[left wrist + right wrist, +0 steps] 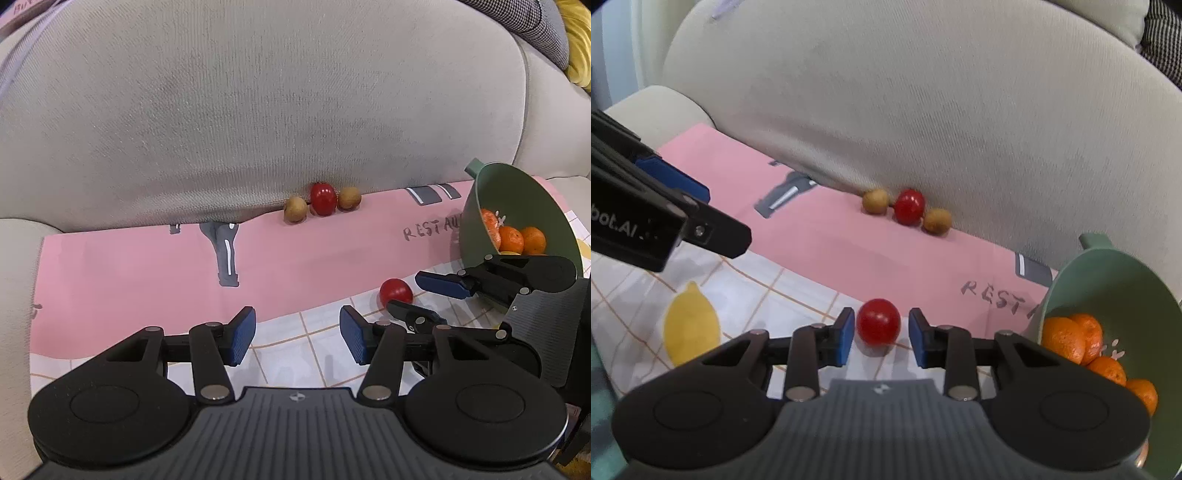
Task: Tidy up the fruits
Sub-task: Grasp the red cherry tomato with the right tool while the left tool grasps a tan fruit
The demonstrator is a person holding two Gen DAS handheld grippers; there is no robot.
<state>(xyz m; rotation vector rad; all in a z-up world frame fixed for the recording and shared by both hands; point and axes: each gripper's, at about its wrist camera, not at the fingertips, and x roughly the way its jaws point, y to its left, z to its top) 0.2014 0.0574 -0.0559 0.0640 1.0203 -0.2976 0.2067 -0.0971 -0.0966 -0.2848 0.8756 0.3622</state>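
Both grippers (pixel 297 334) (pixel 882 338) spread wide

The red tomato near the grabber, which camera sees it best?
The right wrist view. There the near tomato sits big and whole between the open right gripper fingers. In the left wrist view the same tomato looks small and off to the side, with one right gripper finger partly covering it.

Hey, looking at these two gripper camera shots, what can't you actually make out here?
- Green bowl: right wrist view, the frame edge and gripper cut off its lower part, so the orange count is unknown.
- Near tomato: left wrist view, right gripper fingers hide any contact.
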